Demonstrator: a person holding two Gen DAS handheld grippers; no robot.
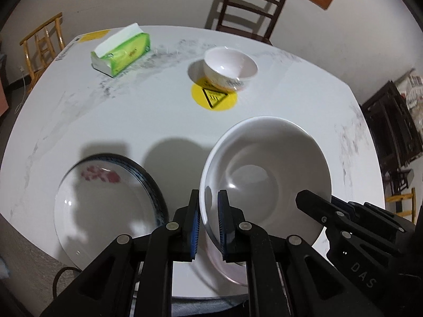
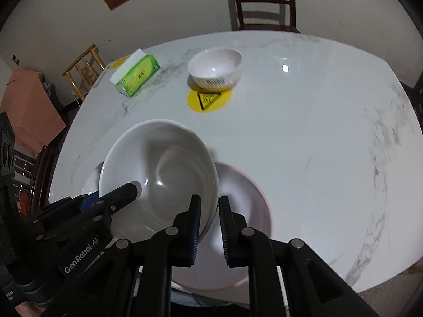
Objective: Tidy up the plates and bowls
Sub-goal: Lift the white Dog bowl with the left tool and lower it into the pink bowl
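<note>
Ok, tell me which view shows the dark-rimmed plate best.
The left wrist view: the dark-rimmed plate lies in the open on the table, red flower print visible. In the right wrist view the large white bowl covers it almost entirely.

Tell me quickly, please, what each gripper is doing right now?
Left gripper: shut on the near-left rim of the big white bowl.
Right gripper: shut on the same bowl's right rim.
</note>
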